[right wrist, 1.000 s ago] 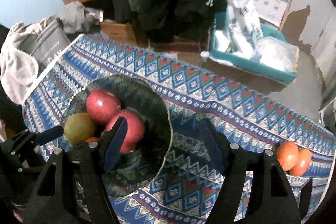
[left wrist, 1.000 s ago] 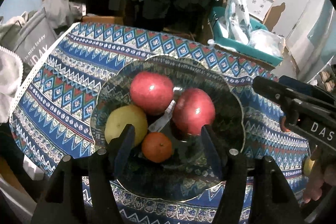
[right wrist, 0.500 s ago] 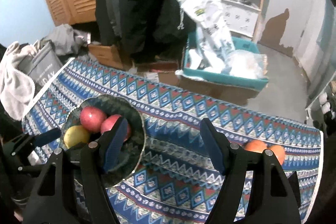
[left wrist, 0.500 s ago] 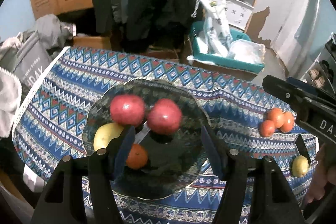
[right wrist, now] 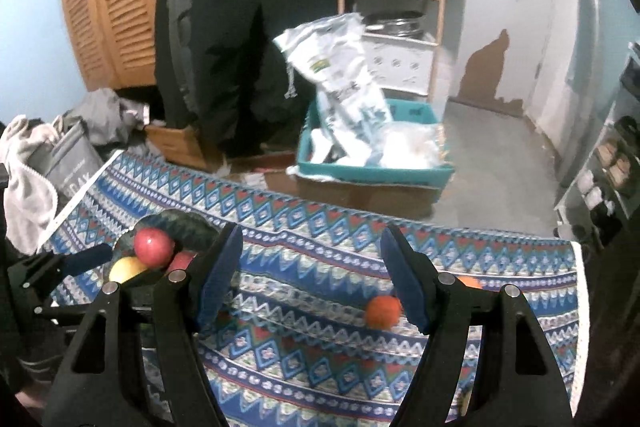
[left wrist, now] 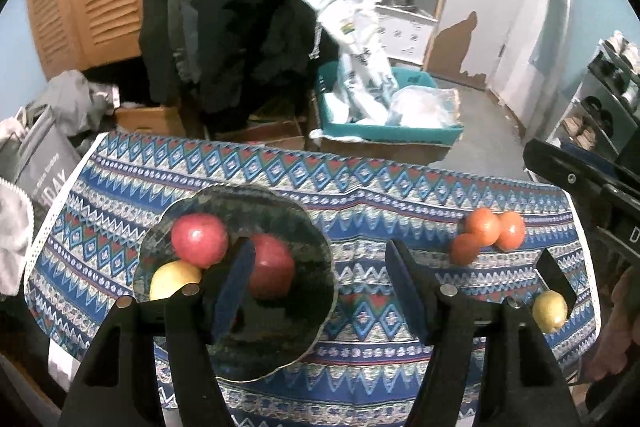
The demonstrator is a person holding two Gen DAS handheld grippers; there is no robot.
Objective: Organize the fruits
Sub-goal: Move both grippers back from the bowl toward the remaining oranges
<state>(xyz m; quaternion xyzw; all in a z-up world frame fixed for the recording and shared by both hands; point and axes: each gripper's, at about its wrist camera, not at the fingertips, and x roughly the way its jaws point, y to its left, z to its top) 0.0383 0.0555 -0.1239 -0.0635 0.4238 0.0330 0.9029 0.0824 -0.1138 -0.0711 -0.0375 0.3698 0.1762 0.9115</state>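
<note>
Fruit is divided between two spots on a table covered by a blue, red and white zigzag-patterned cloth (left wrist: 360, 211). A dark scalloped glass plate (left wrist: 316, 251) with a patterned rim, taken as landmark, is seen in the left wrist view holding two round red apples (left wrist: 199, 241) side by side, one partly hidden behind a finger, with a pale yellow round fruit (left wrist: 174, 279) just in front of the farther-left apple. Well to the right of the plate, three small orange tangerines (left wrist: 486, 233) are clustered, touching one another, and a second yellow round fruit (left wrist: 549, 310) is seen alone in front of them, near the cloth's right edge.

Above the plate's right half the left gripper (left wrist: 320, 287) is held with its blue-padded jaws apart; they have just been opening, and nothing is pressed between them. The right gripper (right wrist: 310, 279) is held over bare cloth to the right of the plate, its jaws also apart and empty, with one tangerine (right wrist: 383, 311) just beside its right finger. Part of a hand (left wrist: 616, 331) gripping the right tool is visible at the frame's right edge.

Beyond the table, farther from the plate, a teal plastic bin (left wrist: 384, 133) with white bags is placed on the floor.
</note>
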